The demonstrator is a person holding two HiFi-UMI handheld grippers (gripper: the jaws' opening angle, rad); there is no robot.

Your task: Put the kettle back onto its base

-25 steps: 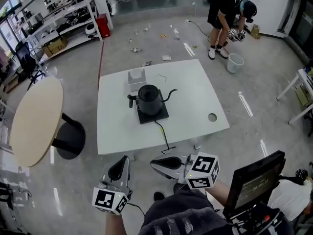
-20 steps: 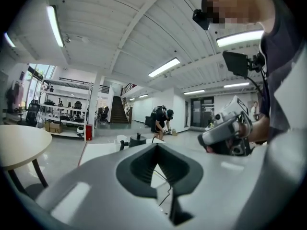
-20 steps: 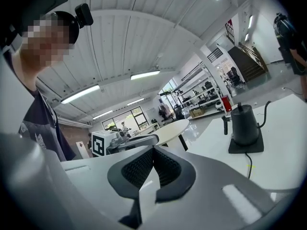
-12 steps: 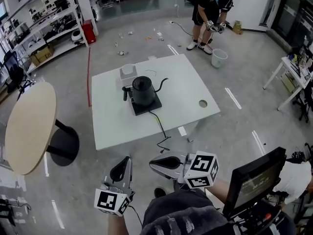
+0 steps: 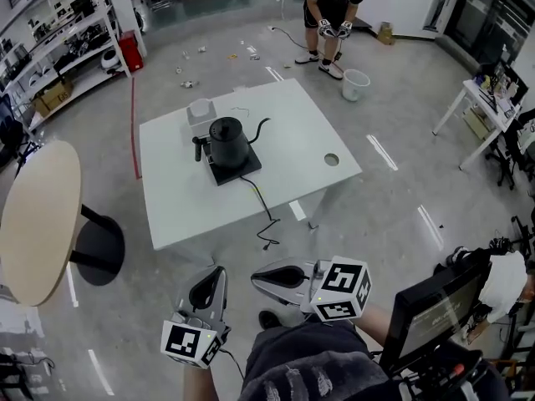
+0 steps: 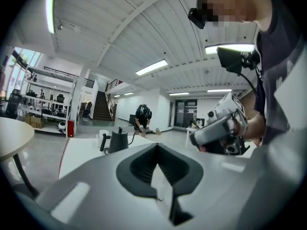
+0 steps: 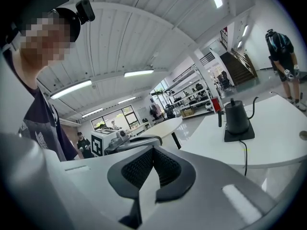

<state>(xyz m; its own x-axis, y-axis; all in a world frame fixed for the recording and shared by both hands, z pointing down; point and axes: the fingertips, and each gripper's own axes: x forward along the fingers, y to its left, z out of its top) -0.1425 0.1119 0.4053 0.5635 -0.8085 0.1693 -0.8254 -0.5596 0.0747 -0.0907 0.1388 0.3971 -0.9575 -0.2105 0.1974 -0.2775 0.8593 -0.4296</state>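
A black gooseneck kettle (image 5: 227, 140) stands upright on its flat black base (image 5: 236, 172) on the white square table (image 5: 292, 136). It also shows far off in the left gripper view as the kettle (image 6: 118, 140) and in the right gripper view as the kettle (image 7: 236, 118) on the base (image 7: 238, 137). Both grippers hang near my body, well short of the table. My left gripper (image 5: 213, 276) is shut and holds nothing. My right gripper (image 5: 257, 276) points left, shut and holding nothing as well.
The base's black cord (image 5: 261, 207) runs over the table's near edge and dangles. A white box (image 5: 201, 111) sits behind the kettle. A round beige table (image 5: 38, 220) stands at left. A person bends by a white bucket (image 5: 355, 84) at the back. A monitor (image 5: 430, 307) is at lower right.
In the head view the table with the kettle has drifted left and up, and more floor shows on the right. Both grippers stay shut in the same place near my body.
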